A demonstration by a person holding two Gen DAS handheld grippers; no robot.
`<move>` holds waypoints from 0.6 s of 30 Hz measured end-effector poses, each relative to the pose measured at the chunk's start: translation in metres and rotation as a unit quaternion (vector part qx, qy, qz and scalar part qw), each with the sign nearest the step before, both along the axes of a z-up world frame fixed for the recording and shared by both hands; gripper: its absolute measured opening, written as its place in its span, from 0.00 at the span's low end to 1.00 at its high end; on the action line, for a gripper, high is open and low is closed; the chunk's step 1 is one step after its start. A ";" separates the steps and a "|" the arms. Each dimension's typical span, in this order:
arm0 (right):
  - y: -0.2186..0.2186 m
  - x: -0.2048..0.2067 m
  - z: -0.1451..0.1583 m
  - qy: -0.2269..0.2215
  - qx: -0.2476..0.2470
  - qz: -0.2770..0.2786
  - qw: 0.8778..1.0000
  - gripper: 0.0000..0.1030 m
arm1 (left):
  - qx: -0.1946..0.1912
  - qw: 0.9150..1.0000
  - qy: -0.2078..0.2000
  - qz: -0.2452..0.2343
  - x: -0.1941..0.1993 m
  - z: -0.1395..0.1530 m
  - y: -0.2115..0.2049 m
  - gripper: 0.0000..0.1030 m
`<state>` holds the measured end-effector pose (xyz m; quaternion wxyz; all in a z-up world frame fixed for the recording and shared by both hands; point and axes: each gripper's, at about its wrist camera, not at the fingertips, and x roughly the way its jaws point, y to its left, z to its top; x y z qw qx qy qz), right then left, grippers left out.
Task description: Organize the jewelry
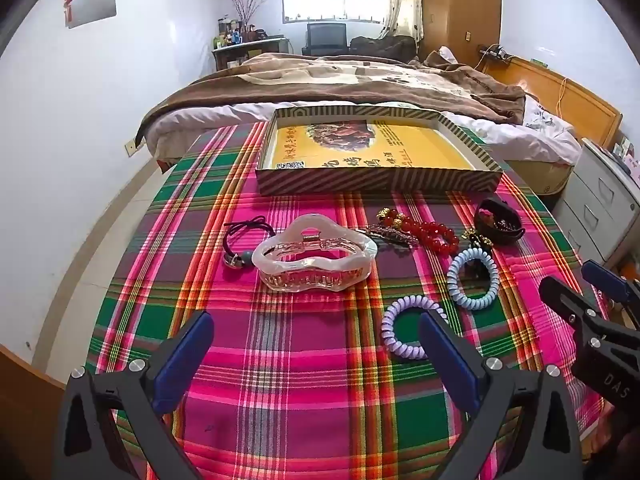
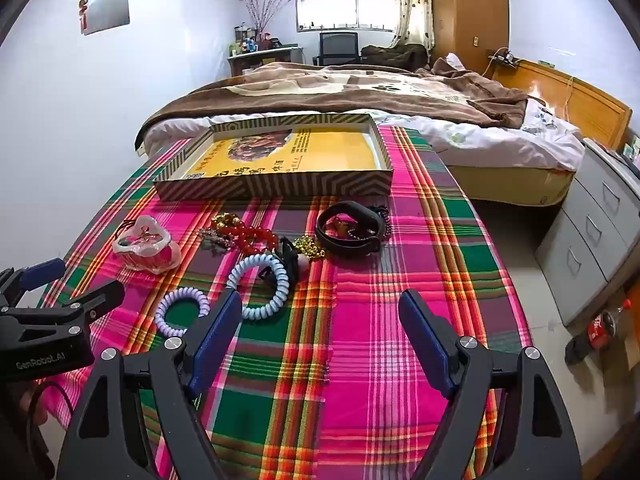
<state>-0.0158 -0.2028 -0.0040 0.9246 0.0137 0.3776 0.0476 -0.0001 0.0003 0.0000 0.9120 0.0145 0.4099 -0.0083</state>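
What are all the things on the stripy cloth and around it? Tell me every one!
Shallow striped cardboard tray: one, yellow printed inside, far end of plaid cloth.
Translucent white claw hair clip: one, middle left.
Black elastic hair tie with beads: one, left of the clip.
Red bead bracelet: one, gold accents, near the tray.
Purple coil hair tie: one, nearest the grippers.
Light blue coil hair tie: one, beside the purple one.
Black wristband: one, right side.
Bed with brown blanket: one, behind.
Cola bottle: one, on the floor.
Left gripper: open.
Right gripper: open.
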 end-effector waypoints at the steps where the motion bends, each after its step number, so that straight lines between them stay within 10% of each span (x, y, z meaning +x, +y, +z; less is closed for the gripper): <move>1: 0.000 0.000 0.000 0.000 0.000 -0.001 1.000 0.78 | 0.000 1.000 0.000 0.000 0.000 0.000 0.000 1.00; 18: -0.002 0.000 0.001 -0.005 0.008 -0.008 1.000 0.78 | 0.003 1.000 0.009 0.010 0.004 -0.007 0.002 1.00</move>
